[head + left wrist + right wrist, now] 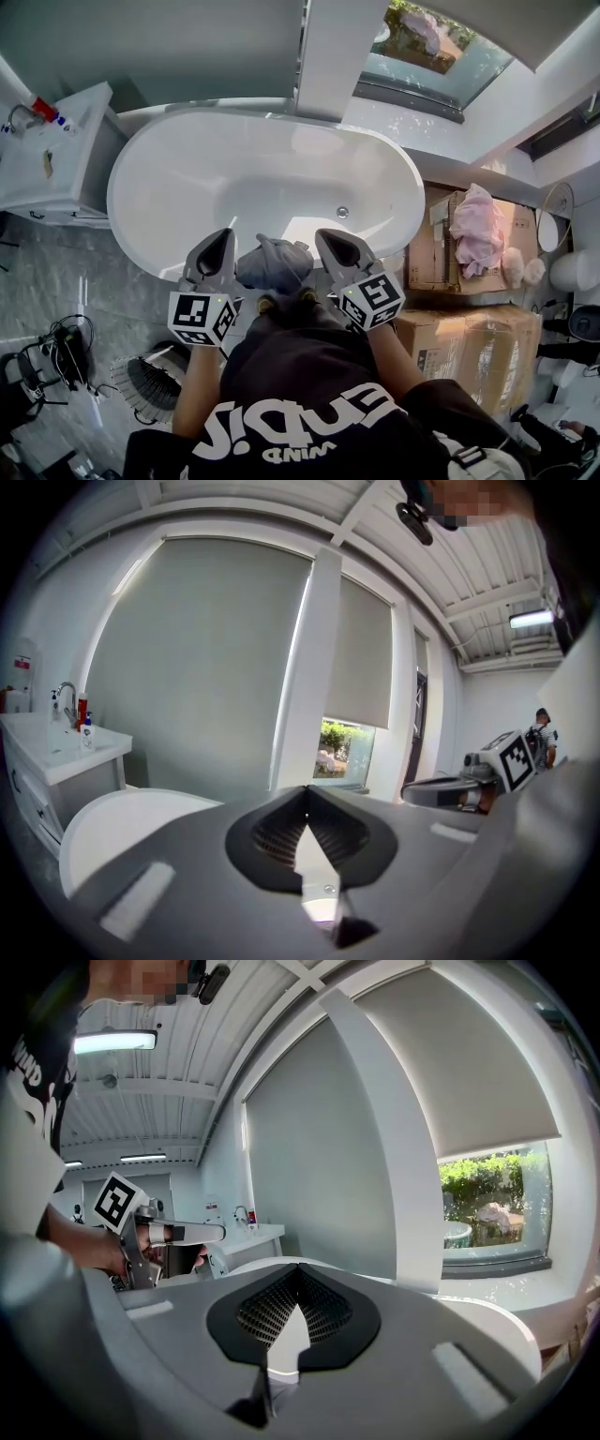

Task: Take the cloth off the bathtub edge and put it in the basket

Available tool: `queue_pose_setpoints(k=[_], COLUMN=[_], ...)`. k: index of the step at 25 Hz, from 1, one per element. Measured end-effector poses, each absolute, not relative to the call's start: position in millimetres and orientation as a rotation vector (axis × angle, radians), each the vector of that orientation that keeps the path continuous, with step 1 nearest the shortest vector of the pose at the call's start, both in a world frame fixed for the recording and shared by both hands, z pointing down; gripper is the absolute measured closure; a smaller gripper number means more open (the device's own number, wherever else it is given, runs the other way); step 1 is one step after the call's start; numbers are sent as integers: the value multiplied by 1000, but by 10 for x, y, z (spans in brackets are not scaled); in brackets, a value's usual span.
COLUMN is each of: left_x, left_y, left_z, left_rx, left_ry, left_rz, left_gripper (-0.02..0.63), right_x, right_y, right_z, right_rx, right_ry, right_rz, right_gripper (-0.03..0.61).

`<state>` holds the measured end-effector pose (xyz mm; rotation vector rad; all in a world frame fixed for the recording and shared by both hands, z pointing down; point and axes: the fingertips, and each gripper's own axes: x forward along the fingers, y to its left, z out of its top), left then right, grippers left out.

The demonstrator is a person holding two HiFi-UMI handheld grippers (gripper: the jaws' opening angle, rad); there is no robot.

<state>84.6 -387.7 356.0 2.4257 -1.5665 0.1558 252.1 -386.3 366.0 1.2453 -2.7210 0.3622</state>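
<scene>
A crumpled grey cloth lies on the near edge of the white bathtub, right in front of the person. My left gripper is just left of the cloth and my right gripper just right of it, both pointing over the tub. Both are shut with nothing between the jaws. The left gripper view shows its closed tips over the tub rim. In the right gripper view the closed tips also stand over the tub. The cloth appears in neither gripper view.
A white slatted basket stands on the floor at lower left, near a tangle of cables. A white vanity with a sink is left of the tub. Cardboard boxes with a pink cloth fill the right.
</scene>
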Motion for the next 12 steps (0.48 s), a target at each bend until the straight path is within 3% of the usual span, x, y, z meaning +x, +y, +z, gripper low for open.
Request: queue_pose_setpoints(k=[12], left_x=[1015], left_y=[-4021], left_z=[3914], left_rx=[2399], left_ry=[-1518], left_rz=[221], left_gripper=[616], right_x=[2557], right_y=[-4026], right_z=[3976], right_rx=[1154], right_ry=[-2725], right_rz=[409], right_gripper=[569])
